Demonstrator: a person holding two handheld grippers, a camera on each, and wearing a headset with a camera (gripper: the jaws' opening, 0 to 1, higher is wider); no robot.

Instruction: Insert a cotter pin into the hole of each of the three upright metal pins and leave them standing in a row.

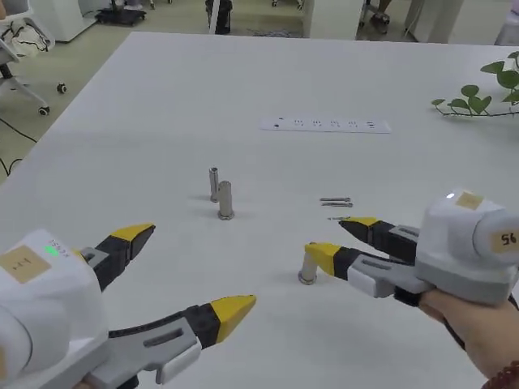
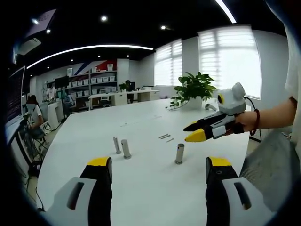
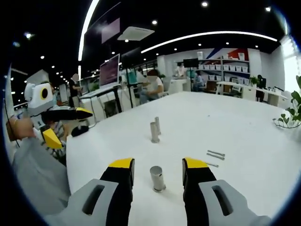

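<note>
Right tongs are hanging released, with one upright metal pin standing on the white desk between the parted tips; whether a jaw is touching it I cannot tell. Left tongs are gaping wide, grasping nothing. Two more metal pins are standing close together farther back. Loose cotter pins are lying flat just beyond the near pin. A tan sticker on the right tool is showing "95"; the left tool's label is too blurred to read.

Bright, even light; perhaps fisheye-warped edges
</note>
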